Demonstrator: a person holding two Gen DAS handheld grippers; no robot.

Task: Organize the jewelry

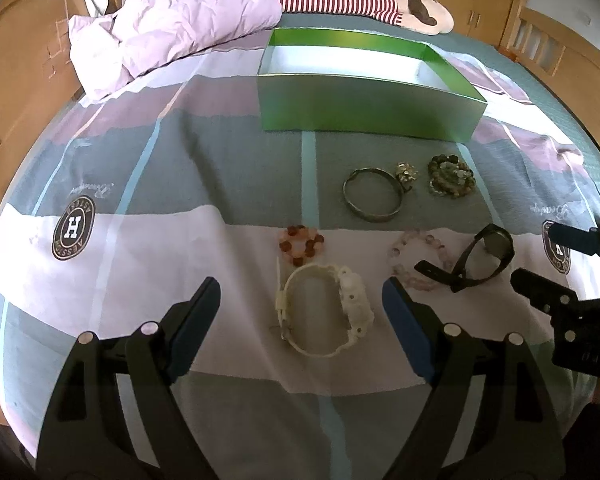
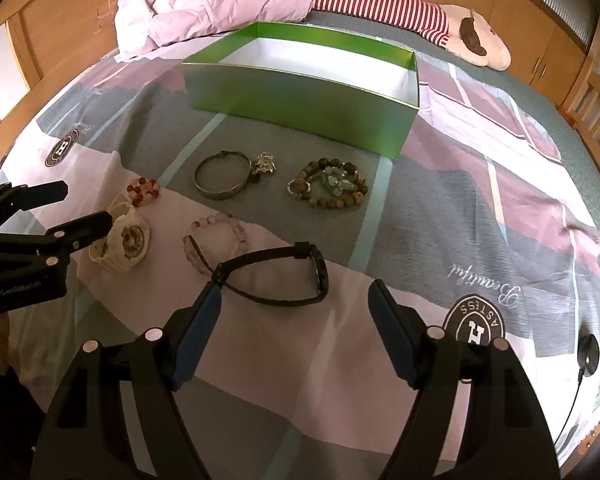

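While both tools hung over the patchwork bedspread (image 1: 148,184), the jewelry lay loose in the middle of each view: a white watch (image 1: 320,312) on its side, a red-bead bracelet (image 1: 301,245) just above it, a pale pink bead bracelet (image 1: 416,258) overlapped by a black watch (image 1: 480,258), a metal bangle (image 1: 372,195) touching a small gold-coloured trinket (image 1: 405,172), and a heap of brown and green beads (image 1: 451,176). An open green box (image 1: 364,108), white inside, stood higher in the frame. The left gripper (image 1: 300,312) gaped wide with the white watch between its fingers, untouched; the right gripper (image 2: 294,312) was also spread wide, empty, just below the black watch. A crumpled lilac quilt (image 1: 172,28) lay upper left; bare cover stretched left of the items.
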